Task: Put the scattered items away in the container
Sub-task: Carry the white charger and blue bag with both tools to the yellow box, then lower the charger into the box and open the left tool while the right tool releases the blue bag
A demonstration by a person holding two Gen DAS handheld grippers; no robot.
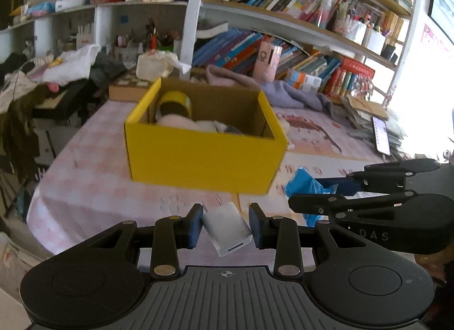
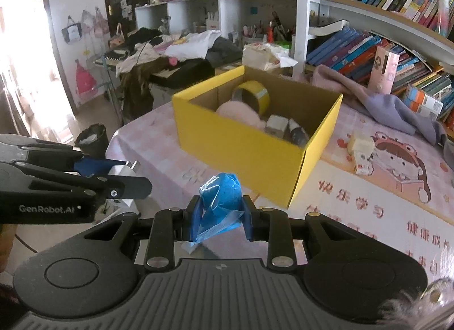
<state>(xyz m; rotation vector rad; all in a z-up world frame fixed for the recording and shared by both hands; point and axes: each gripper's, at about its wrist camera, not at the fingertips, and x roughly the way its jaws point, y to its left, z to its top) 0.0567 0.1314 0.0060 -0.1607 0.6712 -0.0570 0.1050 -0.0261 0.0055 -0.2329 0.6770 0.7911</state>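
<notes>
A yellow cardboard box point(image 1: 198, 159) stands open on the pink table mat; it also shows in the right wrist view point(image 2: 244, 148). Inside lie a yellow tape roll point(image 1: 176, 103), a pink fluffy item point(image 2: 241, 113) and small packets. My left gripper point(image 1: 226, 223) is shut on a white USB charger point(image 1: 228, 227), held above the mat in front of the box. My right gripper point(image 2: 220, 218) is shut on a blue plastic bag roll point(image 2: 220, 191), also in front of the box. The bag roll shows in the left wrist view point(image 1: 303, 185), the charger in the right wrist view point(image 2: 124, 169).
Small pale boxes point(image 2: 360, 149) lie on the mat right of the box. A purple cloth point(image 2: 397, 108) and a phone point(image 1: 381, 135) lie near the bookshelf. Clothes pile at the far left point(image 2: 170, 49). A bin point(image 2: 90, 138) stands beyond the table edge.
</notes>
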